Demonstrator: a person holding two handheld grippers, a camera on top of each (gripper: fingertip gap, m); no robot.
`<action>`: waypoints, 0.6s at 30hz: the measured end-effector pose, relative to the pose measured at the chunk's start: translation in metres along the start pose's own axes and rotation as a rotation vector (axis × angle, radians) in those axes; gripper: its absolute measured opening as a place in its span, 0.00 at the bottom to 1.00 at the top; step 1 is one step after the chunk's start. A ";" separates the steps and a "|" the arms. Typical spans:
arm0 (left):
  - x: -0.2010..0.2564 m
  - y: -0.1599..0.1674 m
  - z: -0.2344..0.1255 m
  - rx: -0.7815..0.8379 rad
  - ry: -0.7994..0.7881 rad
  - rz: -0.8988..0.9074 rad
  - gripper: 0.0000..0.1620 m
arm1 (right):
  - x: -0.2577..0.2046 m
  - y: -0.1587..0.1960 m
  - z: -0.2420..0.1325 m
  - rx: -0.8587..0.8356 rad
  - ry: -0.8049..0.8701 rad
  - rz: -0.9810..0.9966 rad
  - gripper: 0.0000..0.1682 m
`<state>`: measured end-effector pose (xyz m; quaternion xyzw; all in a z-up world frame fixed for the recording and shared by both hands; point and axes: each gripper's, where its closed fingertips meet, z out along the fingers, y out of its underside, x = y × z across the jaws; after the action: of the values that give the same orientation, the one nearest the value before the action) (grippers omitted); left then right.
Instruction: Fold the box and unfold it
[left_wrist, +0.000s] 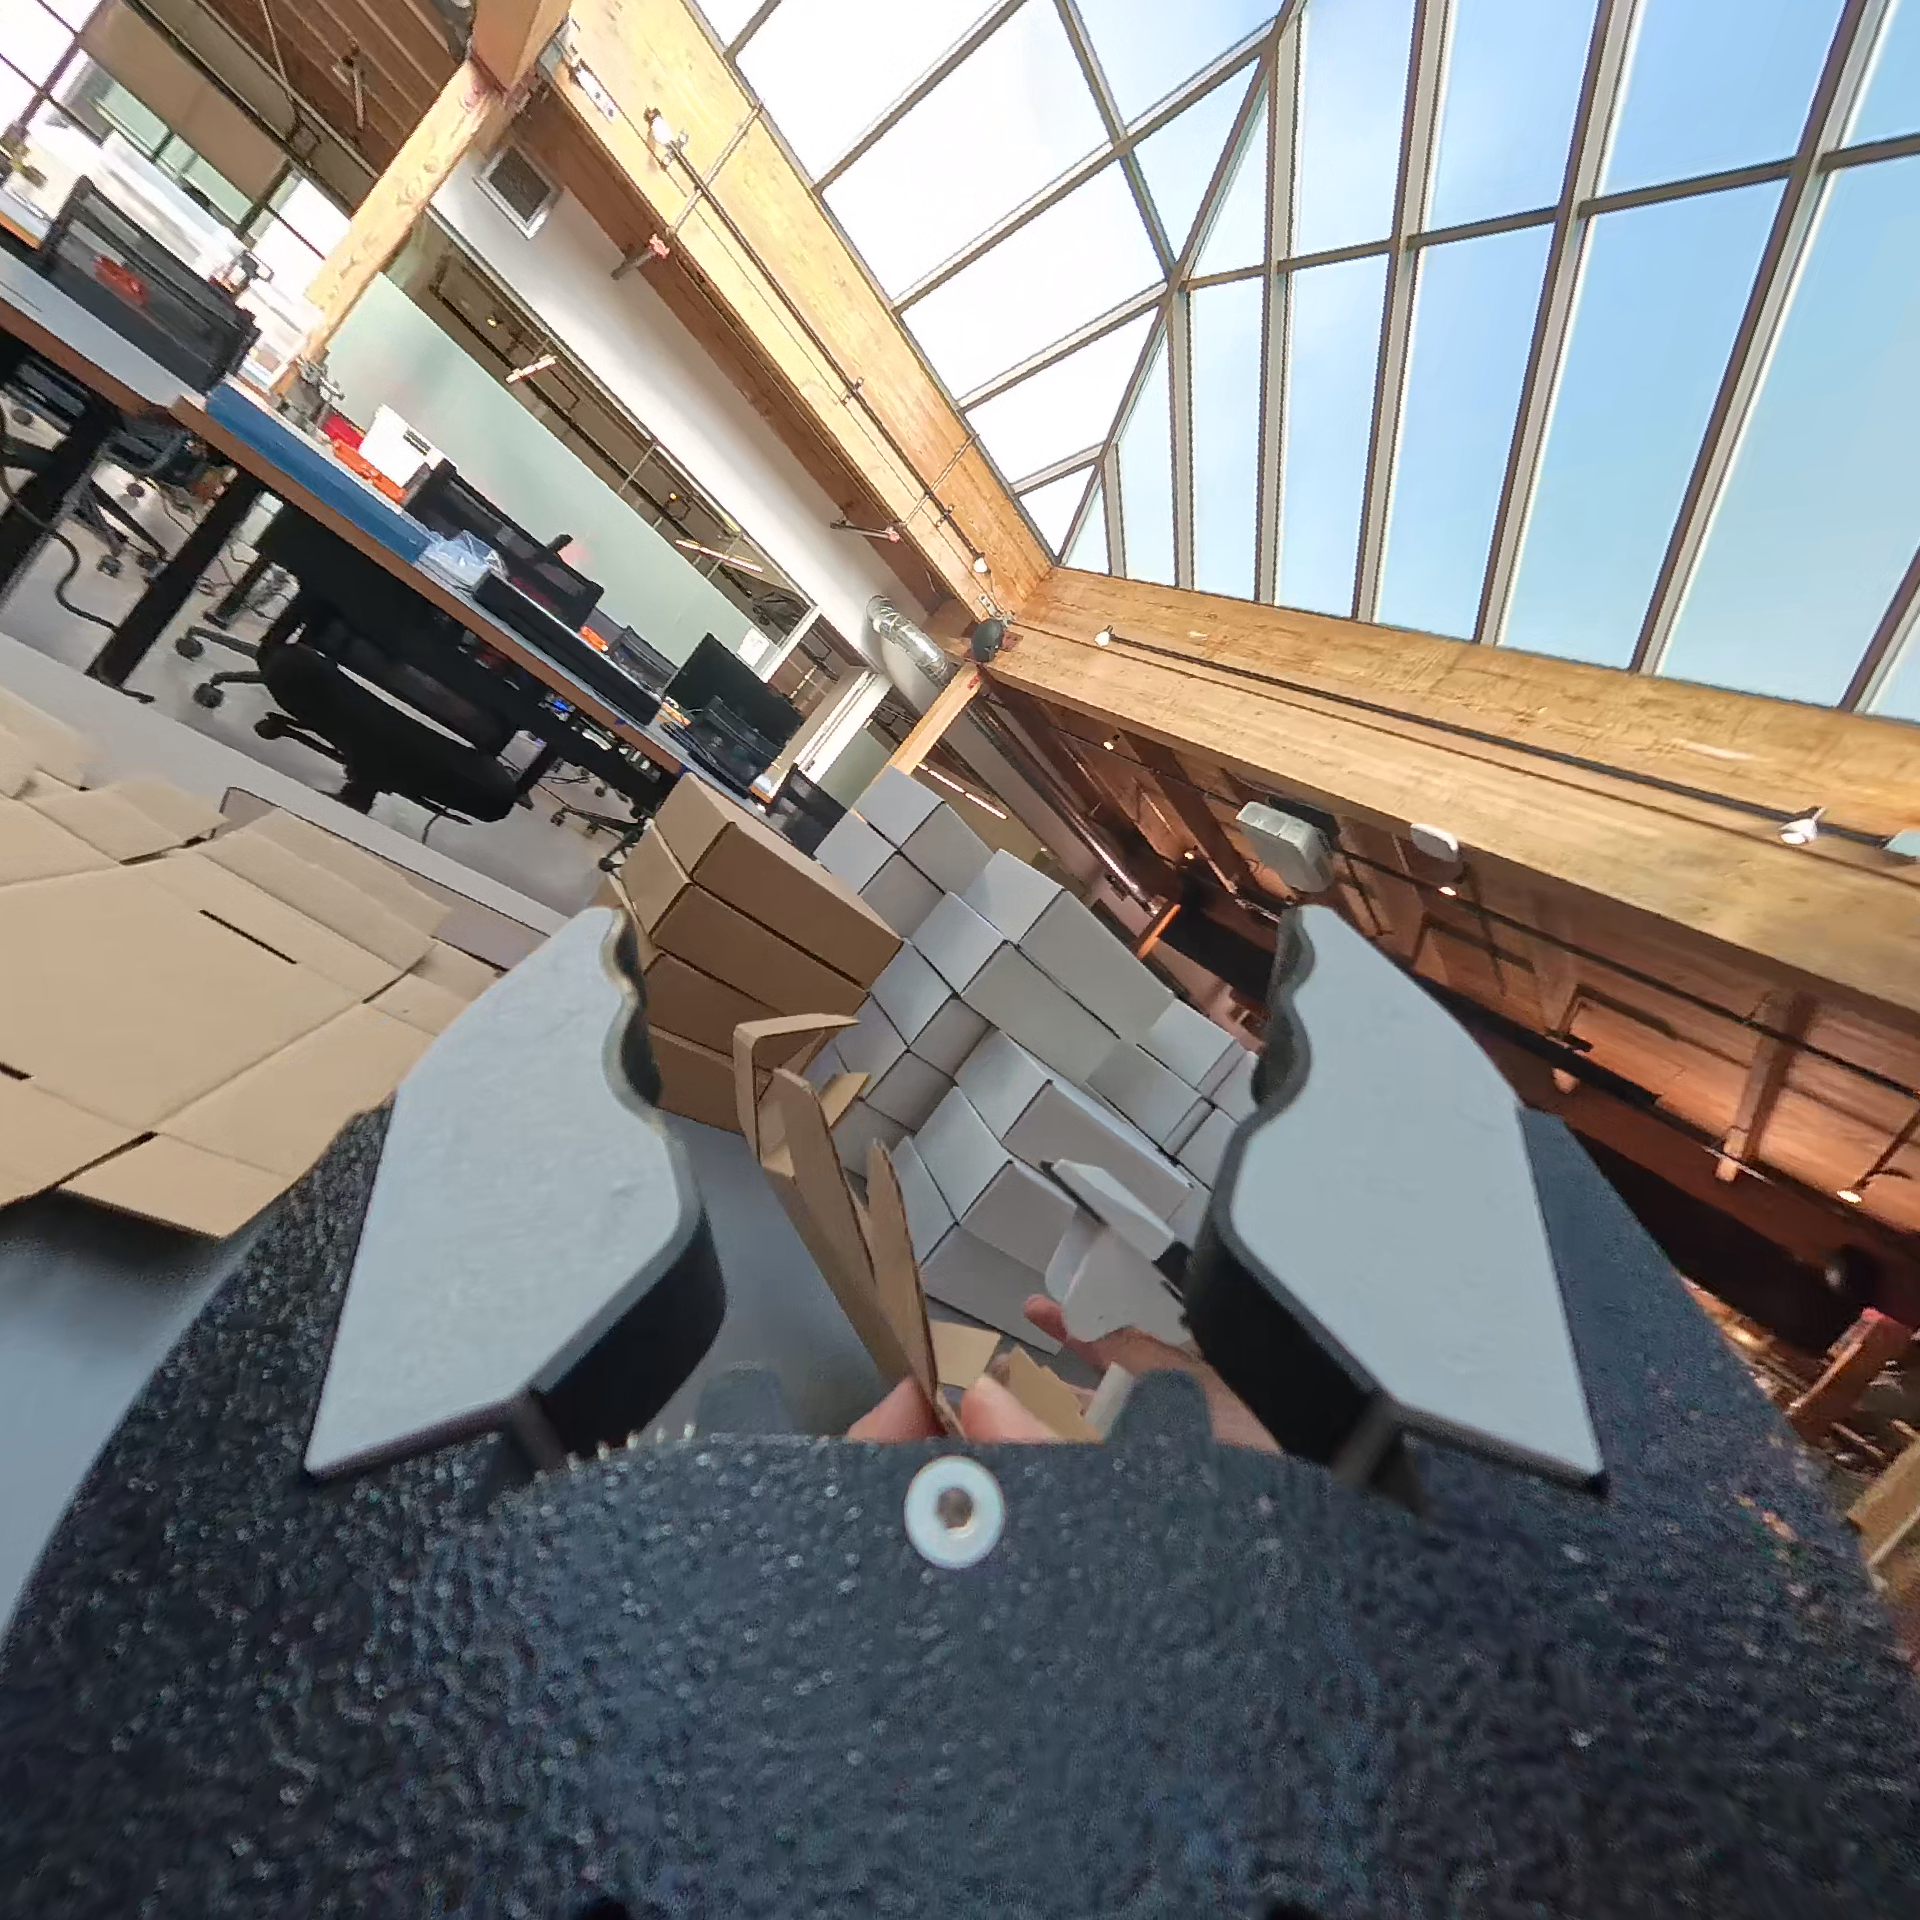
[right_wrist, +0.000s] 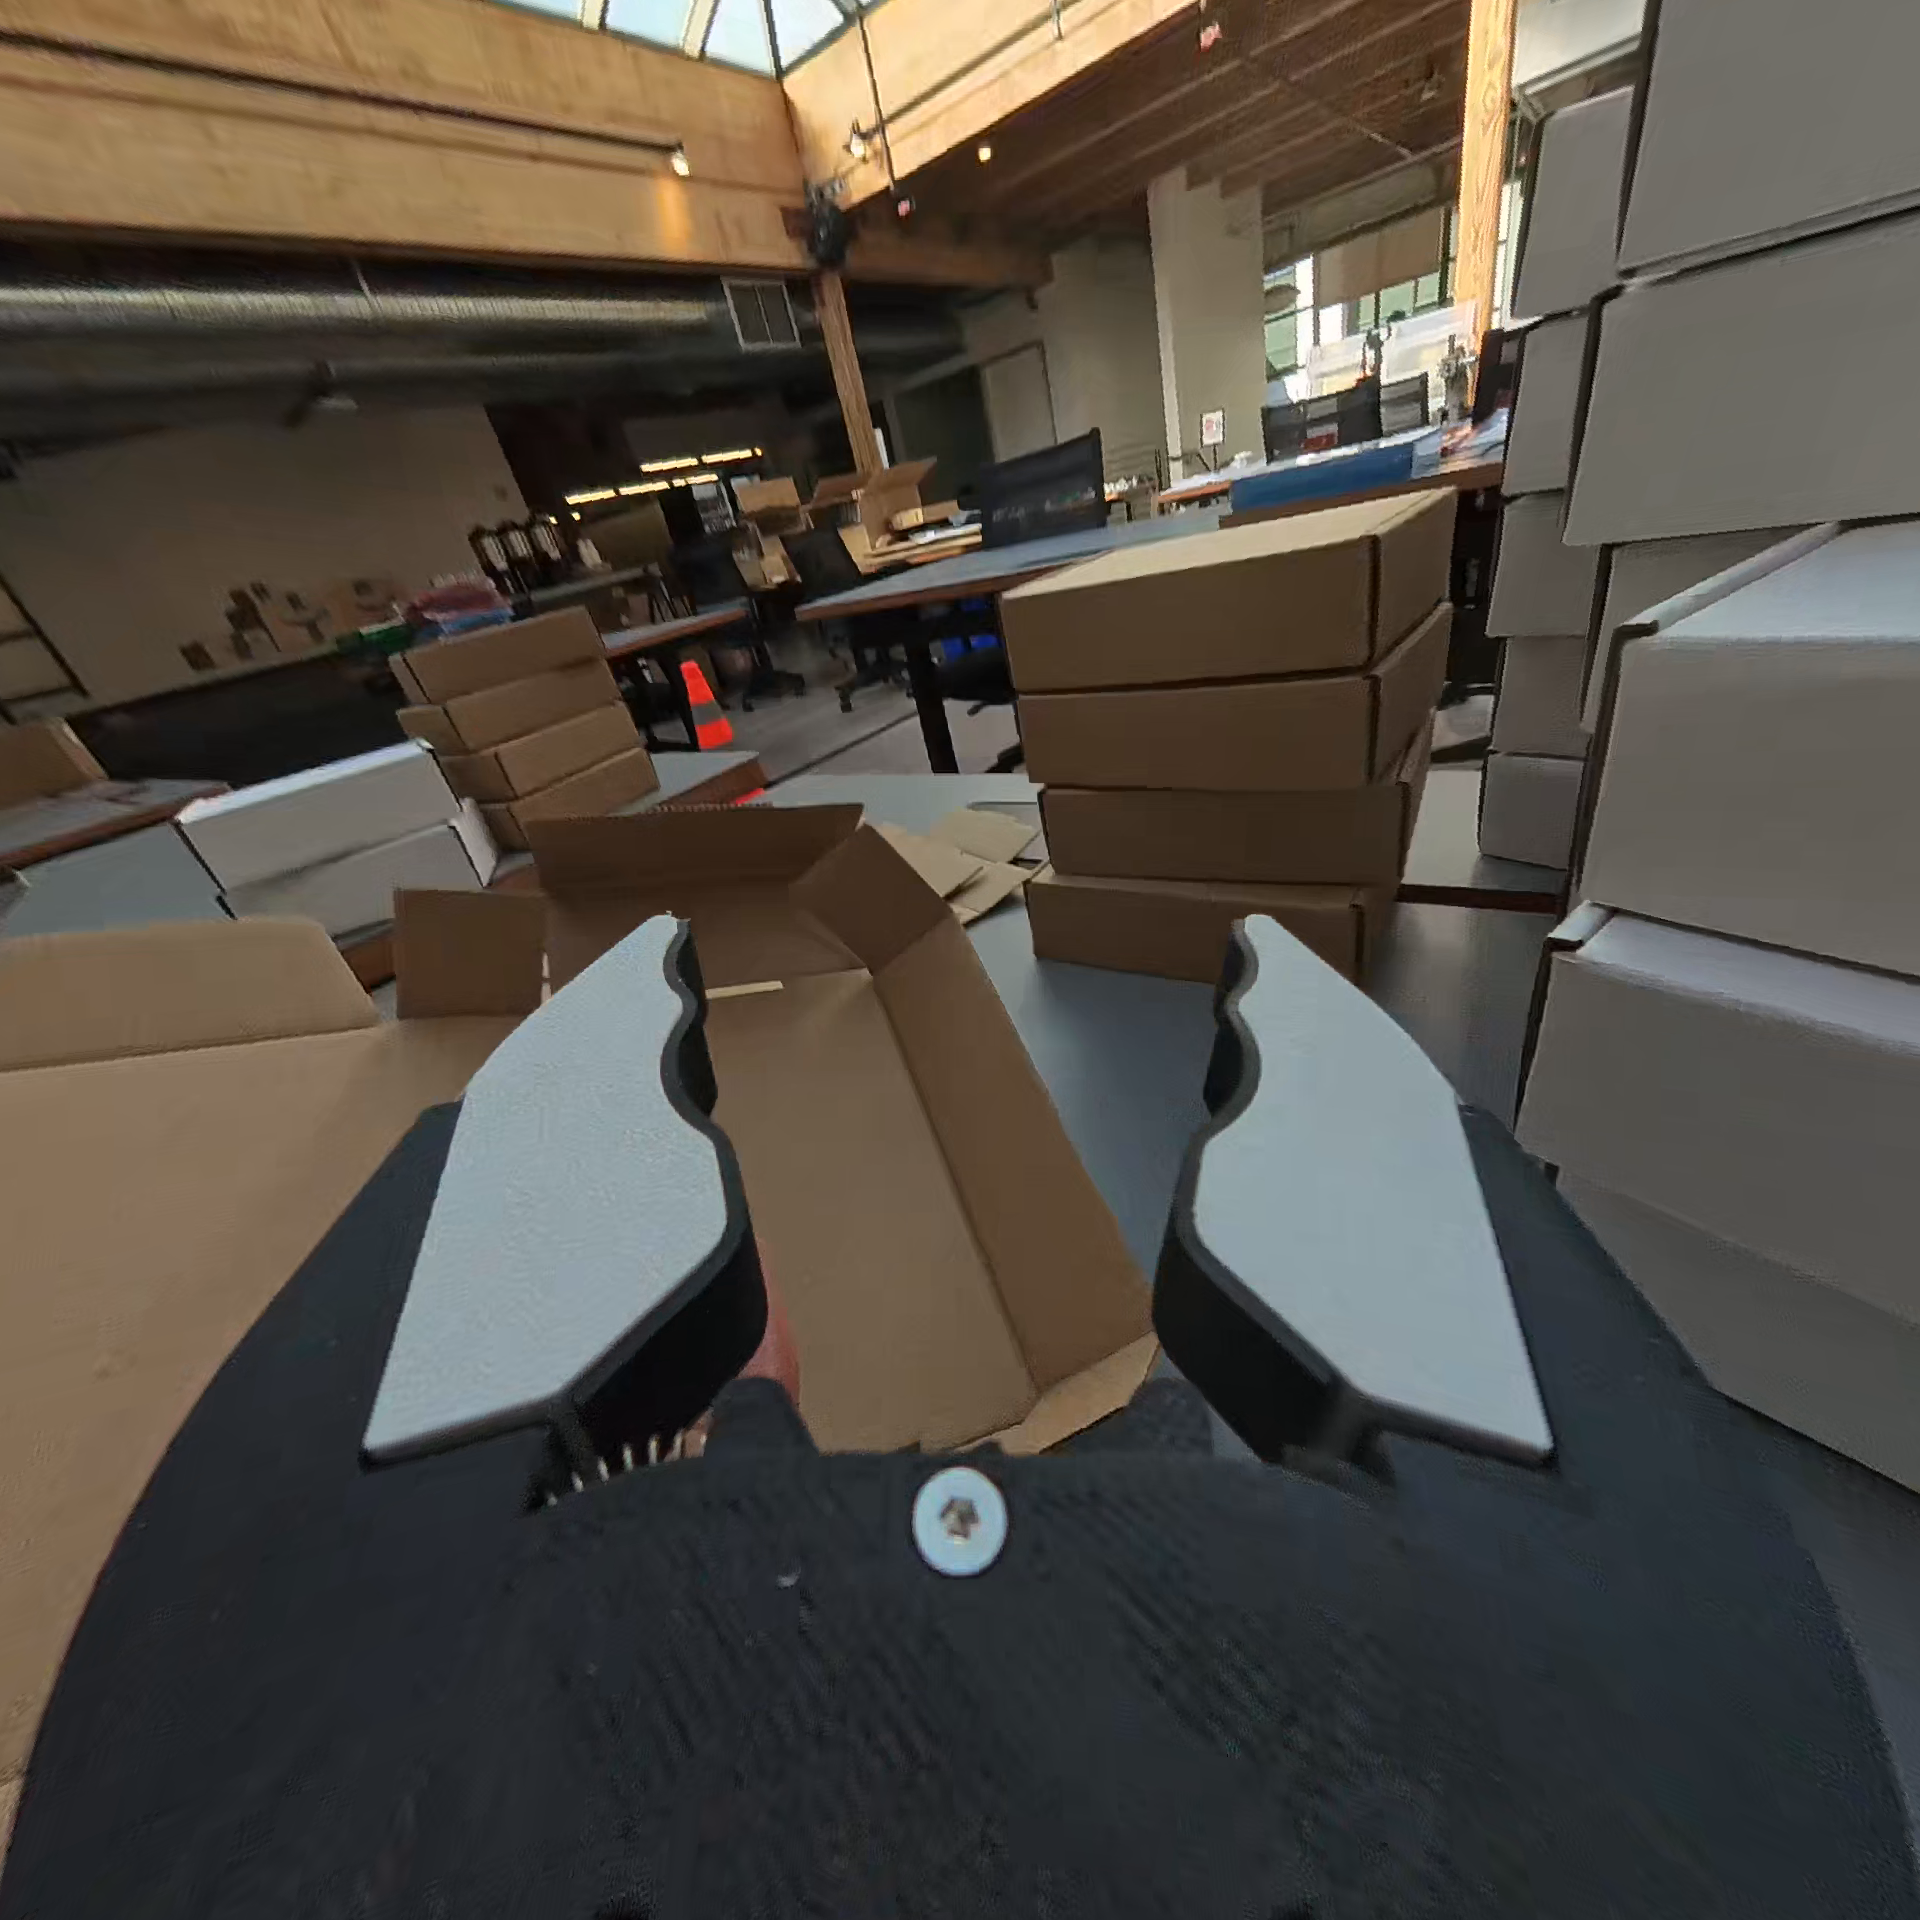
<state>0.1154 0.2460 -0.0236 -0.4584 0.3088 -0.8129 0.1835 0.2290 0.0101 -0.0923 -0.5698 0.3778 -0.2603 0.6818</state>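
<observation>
A brown cardboard box (right_wrist: 883, 1143), partly folded with its side walls and far flap standing up, lies on the grey table (right_wrist: 1122, 1039). My right gripper (right_wrist: 961, 935) is open and empty, just above the box's near end, with the right wall between its fingers. My left gripper (left_wrist: 956, 935) is open and empty, tilted up toward the skylight. Between its fingers, low down, upright brown cardboard (left_wrist: 821, 1174) shows edge-on, with a person's fingers (left_wrist: 987, 1408) beside it. The white fingers of the other gripper (left_wrist: 1112, 1236) show just to the right.
A flat unfolded cardboard sheet (right_wrist: 156, 1195) lies left of the box; it also shows in the left wrist view (left_wrist: 156, 987). A stack of closed brown boxes (right_wrist: 1226, 727) stands behind the box. White boxes (right_wrist: 1745, 779) are piled high at the right. More brown boxes (right_wrist: 520, 707) stand far left.
</observation>
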 end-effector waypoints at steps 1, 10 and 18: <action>-0.005 -0.004 -0.001 -0.008 0.022 -0.046 0.69 | 0.004 0.007 0.001 -0.041 0.036 -0.043 0.55; -0.081 -0.077 -0.003 -0.025 0.044 -0.173 0.69 | -0.052 -0.053 -0.045 0.276 -0.637 0.479 0.56; -0.153 -0.142 0.083 -0.312 0.038 0.104 0.64 | -0.073 -0.052 -0.056 0.212 -0.611 0.114 0.53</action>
<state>0.2630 0.4127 0.0079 -0.4491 0.4581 -0.7530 0.1463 0.1451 0.0242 -0.0288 -0.5252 0.1579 -0.0768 0.8326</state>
